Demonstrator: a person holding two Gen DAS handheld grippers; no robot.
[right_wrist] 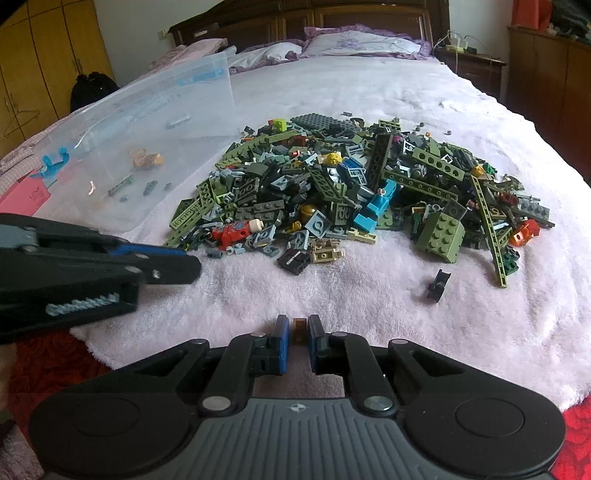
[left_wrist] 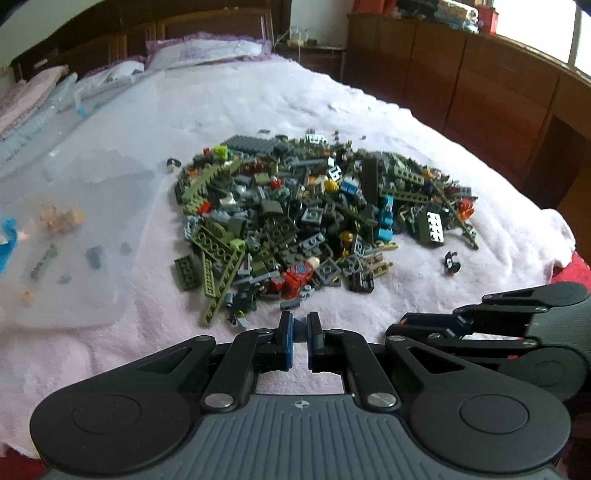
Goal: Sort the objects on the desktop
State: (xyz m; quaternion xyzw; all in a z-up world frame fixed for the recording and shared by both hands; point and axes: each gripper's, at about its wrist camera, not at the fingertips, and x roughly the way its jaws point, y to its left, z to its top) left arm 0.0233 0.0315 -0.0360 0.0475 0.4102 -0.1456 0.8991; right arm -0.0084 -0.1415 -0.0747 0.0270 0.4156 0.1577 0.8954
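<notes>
A big pile of toy bricks [left_wrist: 314,218], mostly green and grey, lies on a pale pink blanket [left_wrist: 155,332]; it also shows in the right wrist view [right_wrist: 351,188]. A clear plastic bin [right_wrist: 140,147] with a few small pieces stands left of the pile, also in the left wrist view [left_wrist: 62,229]. My left gripper [left_wrist: 300,325] is shut on a small blue piece [left_wrist: 300,323] near the pile's front edge. My right gripper [right_wrist: 298,326] is shut on a small brown piece [right_wrist: 298,326] above the blanket, short of the pile. Each gripper shows side-on in the other's view.
A loose black piece [right_wrist: 439,283] lies on the blanket right of centre. Pillows [right_wrist: 354,42] and a wooden headboard [right_wrist: 295,22] are at the far end. Wooden cabinets [left_wrist: 480,85] stand to the right, a red cover [right_wrist: 44,362] at the near edge.
</notes>
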